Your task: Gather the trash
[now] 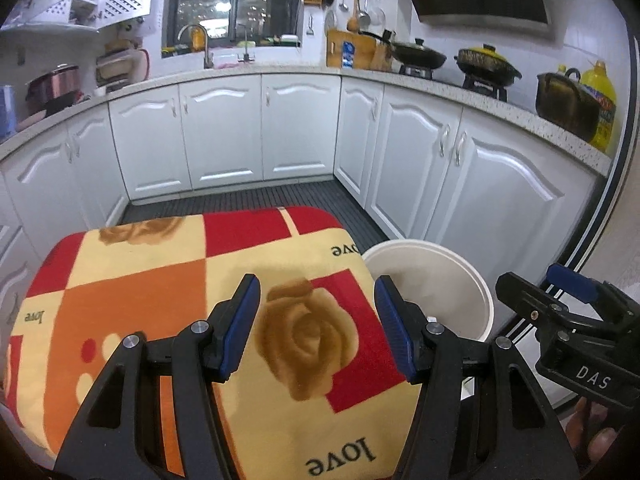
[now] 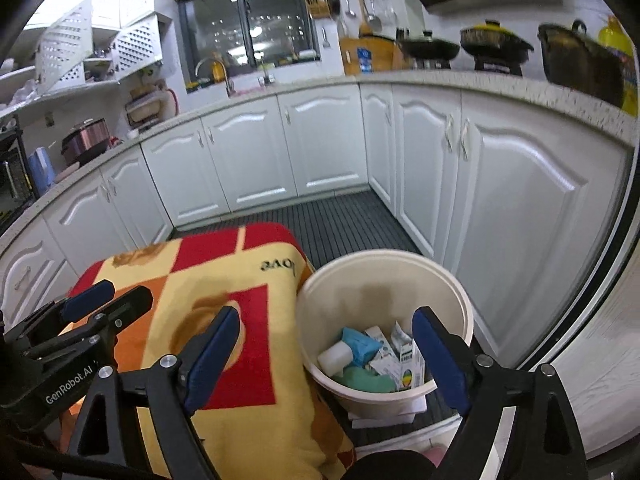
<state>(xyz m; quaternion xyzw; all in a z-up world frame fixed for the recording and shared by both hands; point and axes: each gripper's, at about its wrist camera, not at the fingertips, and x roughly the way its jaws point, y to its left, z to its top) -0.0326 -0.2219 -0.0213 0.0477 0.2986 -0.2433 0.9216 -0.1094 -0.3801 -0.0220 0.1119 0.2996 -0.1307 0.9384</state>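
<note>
A white bucket stands on the dark floor right of a table draped in a red, orange and cream rose-print blanket. The bucket holds several pieces of trash: small cartons, a blue packet, a green piece and a white block. My right gripper is open and empty, held above the bucket's near side. My left gripper is open and empty above the blanket. The bucket's rim shows right of the left gripper. The right gripper appears at the right edge of the left wrist view. No trash shows on the blanket.
White cabinets wrap around the back and right under a speckled counter with pots, a yellow oil bottle, a sink and a rice cooker. White paper lies under the bucket. Dark slatted floor lies between table and cabinets.
</note>
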